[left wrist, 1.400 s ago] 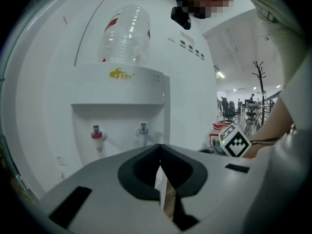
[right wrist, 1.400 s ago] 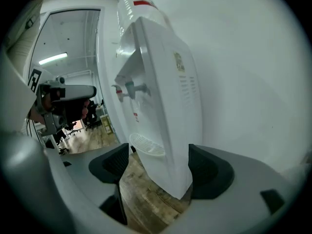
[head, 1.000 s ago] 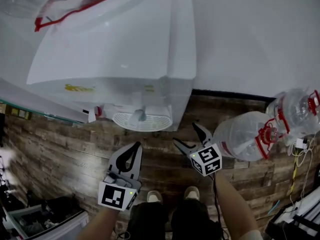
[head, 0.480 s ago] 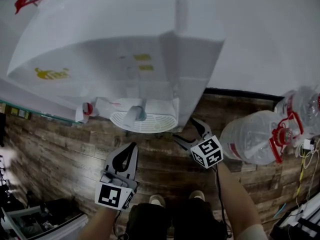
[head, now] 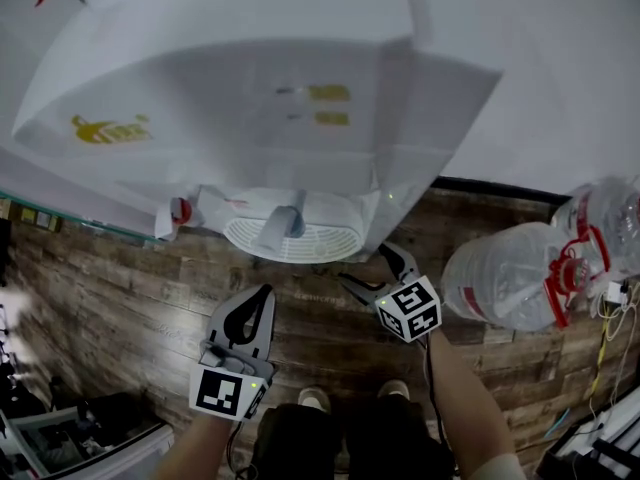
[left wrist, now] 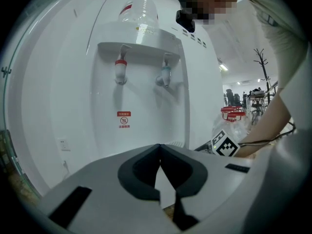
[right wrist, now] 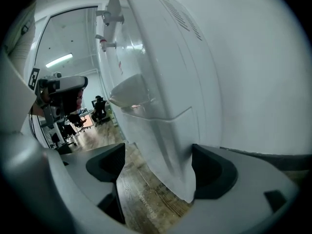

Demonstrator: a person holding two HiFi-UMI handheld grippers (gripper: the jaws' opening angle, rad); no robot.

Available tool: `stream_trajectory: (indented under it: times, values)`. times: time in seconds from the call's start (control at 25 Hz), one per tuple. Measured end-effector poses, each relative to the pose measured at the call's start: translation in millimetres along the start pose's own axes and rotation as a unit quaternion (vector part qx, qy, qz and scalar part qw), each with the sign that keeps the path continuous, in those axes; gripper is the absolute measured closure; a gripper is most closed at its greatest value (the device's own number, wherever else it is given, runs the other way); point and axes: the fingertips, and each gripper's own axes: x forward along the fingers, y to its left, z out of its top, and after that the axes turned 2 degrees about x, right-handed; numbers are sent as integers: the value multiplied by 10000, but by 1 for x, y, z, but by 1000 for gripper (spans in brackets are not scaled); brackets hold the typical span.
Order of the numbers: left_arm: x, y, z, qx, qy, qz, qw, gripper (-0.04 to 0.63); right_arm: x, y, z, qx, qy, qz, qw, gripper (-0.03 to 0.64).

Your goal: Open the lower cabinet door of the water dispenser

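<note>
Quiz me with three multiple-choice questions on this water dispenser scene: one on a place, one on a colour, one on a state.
1. The clear bottle with a red handle lies: A on the wooden floor, right of the dispenser; B atop a shelf; C in a sink.
2. The left-hand tap is tipped: A green; B red; C black.
3. The left gripper has its jaws: A wide apart; B clamped on a tap; C together, empty.
Answers: A, the head view shows it on floorboards; B, red shows in the left gripper view; C, the tips meet with nothing between.
</note>
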Motion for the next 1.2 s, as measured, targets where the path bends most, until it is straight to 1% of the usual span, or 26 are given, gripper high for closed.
stream_trajectory:
  times: [0.04, 0.16, 0.24, 0.28, 0.36, 0.44, 0.6, 0.68, 0.76, 0.96, 1.2]
  values:
    - [0, -1, 0, -27, 15, -10, 10000, 589, -1, 0, 0, 25, -5, -28, 10000, 196]
    - [-1, -2, 1, -69, 33, -39, 10000, 591, -6, 2, -1, 32, -26, -134, 9999, 245]
    - [-2, -2, 3, -69, -9, -56, 10000, 591, -7, 1, -1, 44, -39, -271, 9996, 261]
    - [-2, -1, 4, -46, -42, -61, 10000, 590, -7, -2, -1, 60, -46, -379, 9993, 285]
    - [-3, -2, 6, -3, -85, -72, 9999, 590, -9, -9, -1, 62, -47, -616, 9981, 362]
    - [-3, -3, 5, -33, -60, -100, 9999, 591, -10, -14, 0, 90, -58, -795, 9968, 411]
    - [-3, -1, 7, 67, -148, -121, 9998, 589, -14, -19, -1, 178, -137, -1053, 9942, 472]
    - [-2, 0, 7, 63, -148, -130, 9998, 591, -18, -16, -6, 158, -131, -1112, 9936, 505]
    - [-2, 1, 5, 55, -127, -134, 9998, 590, -23, -8, -12, 130, -118, -1079, 9940, 509]
    - [-4, -2, 4, -7, -82, -139, 9999, 589, -32, 14, -24, 248, -80, -1034, 9943, 508]
    - [-25, -5, -4, 2, 70, -92, 9999, 589, -38, 37, -38, 287, 213, -920, 9951, 514]
